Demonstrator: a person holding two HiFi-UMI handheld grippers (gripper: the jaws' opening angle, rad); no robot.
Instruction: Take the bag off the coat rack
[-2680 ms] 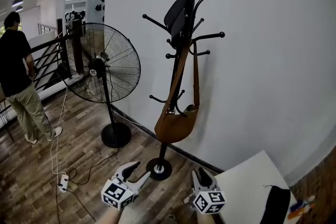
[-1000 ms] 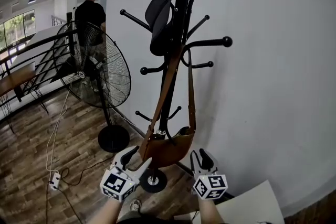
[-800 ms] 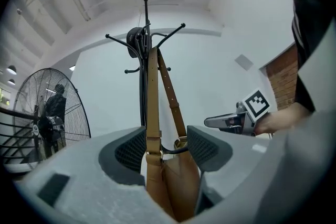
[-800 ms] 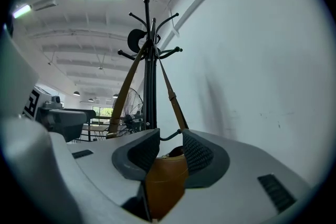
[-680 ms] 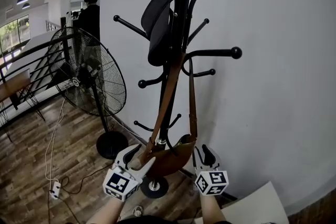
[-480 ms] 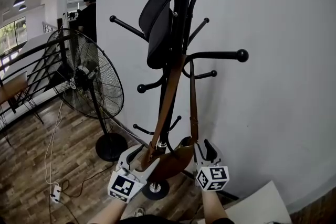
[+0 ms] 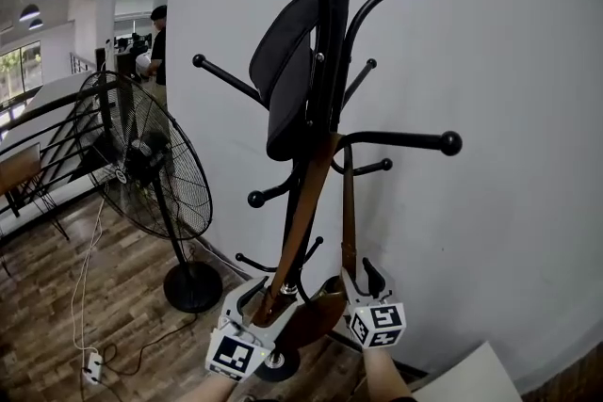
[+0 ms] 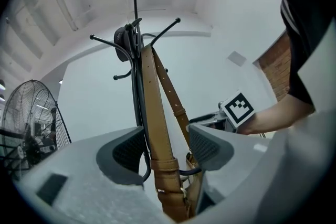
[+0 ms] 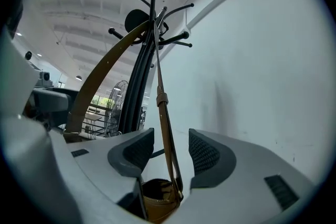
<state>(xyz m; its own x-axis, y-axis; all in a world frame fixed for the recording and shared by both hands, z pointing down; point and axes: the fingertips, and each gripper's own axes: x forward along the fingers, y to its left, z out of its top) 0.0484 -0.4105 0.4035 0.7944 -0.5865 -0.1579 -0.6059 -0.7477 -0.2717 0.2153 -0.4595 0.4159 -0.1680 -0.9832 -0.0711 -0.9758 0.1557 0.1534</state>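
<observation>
both grippers (image 7: pixel 267 297) (image 7: pixel 360 280) level, just-opened round straps (image 7: pixel 303 212)

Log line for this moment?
left gripper: jaws just opening, strap between | right gripper: jaws just opening, strap between | bag: hanging on coat rack

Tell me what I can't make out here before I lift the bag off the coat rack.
- Strap top: head view, behind the black item; its hook unclear.
- Bag body: head view, mostly behind the left hand-held gripper and right hand-held gripper; both have just been opening, strap between the jaws.
- Coat rack top: head view, cut off by the upper edge.
</observation>
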